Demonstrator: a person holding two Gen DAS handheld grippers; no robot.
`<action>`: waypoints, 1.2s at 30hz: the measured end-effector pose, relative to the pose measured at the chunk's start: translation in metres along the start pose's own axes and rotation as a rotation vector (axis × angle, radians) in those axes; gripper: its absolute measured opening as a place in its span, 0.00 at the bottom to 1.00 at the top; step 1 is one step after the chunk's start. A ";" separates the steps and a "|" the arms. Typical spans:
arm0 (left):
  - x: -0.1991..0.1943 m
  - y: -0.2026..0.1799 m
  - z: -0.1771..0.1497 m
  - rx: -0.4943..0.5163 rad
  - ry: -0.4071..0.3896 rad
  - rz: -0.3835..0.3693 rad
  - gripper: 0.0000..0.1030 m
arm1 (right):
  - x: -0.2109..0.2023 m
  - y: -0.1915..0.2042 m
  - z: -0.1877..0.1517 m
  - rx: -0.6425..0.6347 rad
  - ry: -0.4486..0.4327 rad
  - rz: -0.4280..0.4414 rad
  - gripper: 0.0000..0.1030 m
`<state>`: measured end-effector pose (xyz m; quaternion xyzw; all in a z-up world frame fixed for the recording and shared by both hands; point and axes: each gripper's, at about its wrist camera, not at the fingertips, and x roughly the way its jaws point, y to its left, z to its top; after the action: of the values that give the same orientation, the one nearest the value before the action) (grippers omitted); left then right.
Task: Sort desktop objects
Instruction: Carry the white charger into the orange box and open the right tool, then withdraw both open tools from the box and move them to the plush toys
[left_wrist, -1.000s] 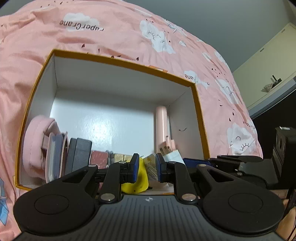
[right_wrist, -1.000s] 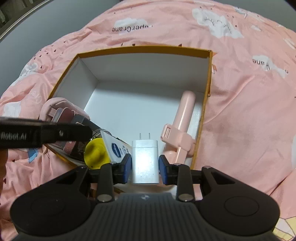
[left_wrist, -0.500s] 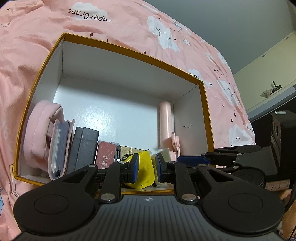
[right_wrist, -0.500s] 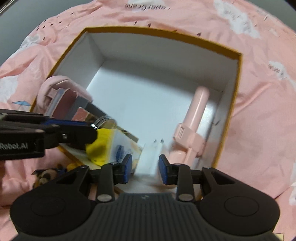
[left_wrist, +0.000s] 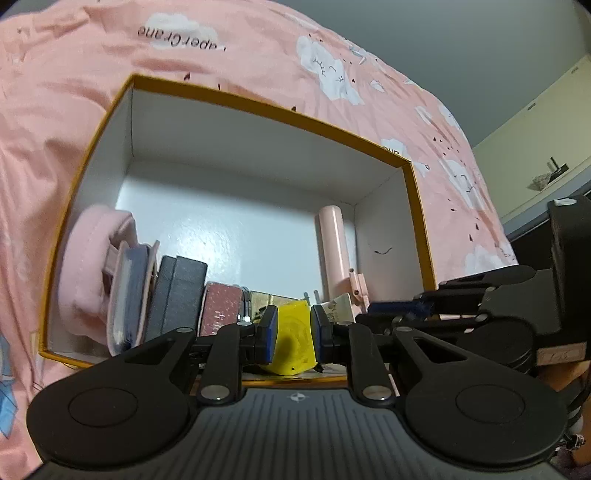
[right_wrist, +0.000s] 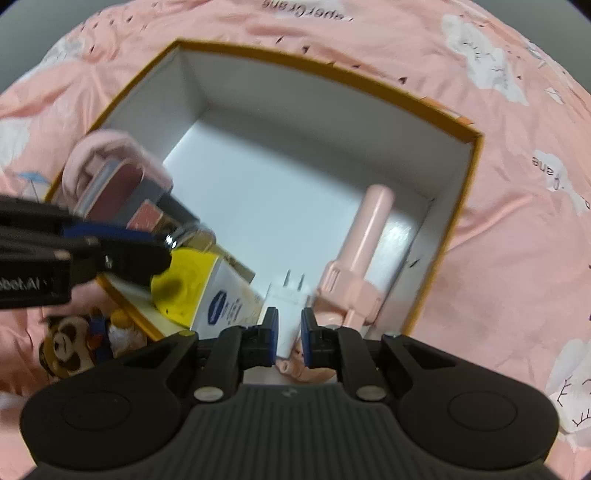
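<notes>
An orange-rimmed white box (left_wrist: 258, 107) (right_wrist: 332, 66) lies on a pink bedsheet. My left gripper (left_wrist: 293, 332) is shut on the yellow cap (left_wrist: 293, 325) of a white tube (right_wrist: 221, 299) at the box's near edge. It enters the right wrist view from the left, where the cap (right_wrist: 184, 284) shows beside its fingers (right_wrist: 122, 251). My right gripper (right_wrist: 286, 332) is closing, with a white charger (right_wrist: 286, 299) edge-on between its pads, prongs pointing away. The charger sits between the tube and a pink stick (right_wrist: 369, 229) (left_wrist: 332, 243).
A pink pouch (left_wrist: 88, 266), dark cases (left_wrist: 181, 295) and a red tin (left_wrist: 221, 310) stand in a row along the box's left near side. A small raccoon toy (right_wrist: 70, 350) lies on the sheet outside the box. The box's far half shows bare white floor.
The right gripper's jaws have narrowed and the charger has turned from flat-on to edge-on between them, lower in the box. The left gripper keeps its hold on the yellow cap.
</notes>
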<state>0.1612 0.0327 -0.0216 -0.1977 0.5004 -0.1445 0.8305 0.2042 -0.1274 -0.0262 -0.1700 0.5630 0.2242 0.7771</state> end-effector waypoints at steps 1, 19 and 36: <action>-0.001 -0.002 -0.001 0.007 -0.006 0.007 0.20 | 0.003 0.002 -0.001 -0.013 0.006 -0.006 0.12; -0.030 -0.029 -0.018 0.121 -0.114 0.082 0.20 | -0.001 0.005 -0.013 -0.054 -0.034 -0.083 0.08; -0.084 -0.060 -0.057 0.292 -0.192 0.107 0.20 | -0.075 0.023 -0.107 0.264 -0.539 0.131 0.63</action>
<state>0.0700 0.0063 0.0474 -0.0611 0.4026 -0.1516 0.9007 0.0862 -0.1753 0.0123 0.0346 0.3706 0.2358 0.8977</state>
